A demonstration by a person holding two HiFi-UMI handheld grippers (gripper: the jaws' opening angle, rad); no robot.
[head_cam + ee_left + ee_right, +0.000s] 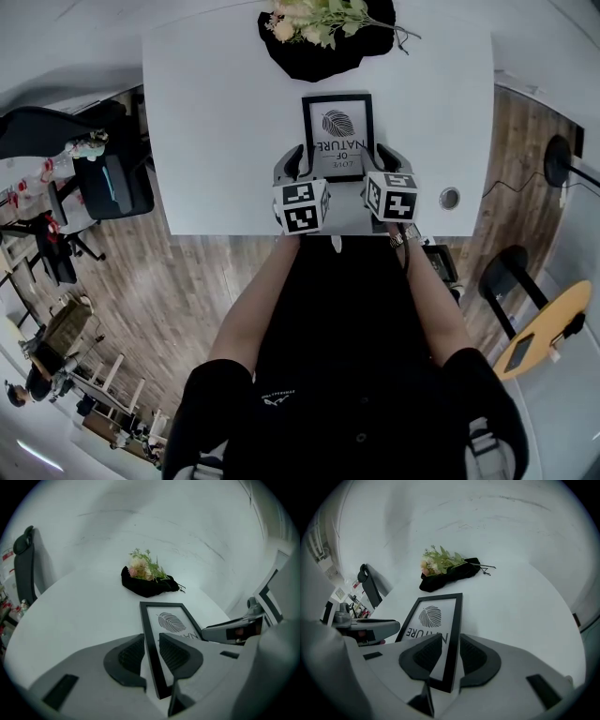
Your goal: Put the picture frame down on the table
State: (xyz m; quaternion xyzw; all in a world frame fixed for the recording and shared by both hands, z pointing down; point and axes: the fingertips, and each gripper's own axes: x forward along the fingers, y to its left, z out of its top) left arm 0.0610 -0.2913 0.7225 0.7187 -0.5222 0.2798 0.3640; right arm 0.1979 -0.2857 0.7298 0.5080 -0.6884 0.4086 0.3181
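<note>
- White table (216, 141) fills the upper half of the head view, above a wooden floor (187, 281).
- Black cloth (319, 54) lies at the table's far edge, with a bunch of flowers (314, 19) on it.
- Picture frame (337, 131), with a leaf print, sits over the table's middle, its lower end toward the table's near edge.
- Left gripper (151, 641) is clamped on the frame's left rail.
- Right gripper (450, 644) is clamped on the frame's right rail.

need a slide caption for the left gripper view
Left hand-held gripper closed on one side of the black picture frame, white table below, flowers beyond
</note>
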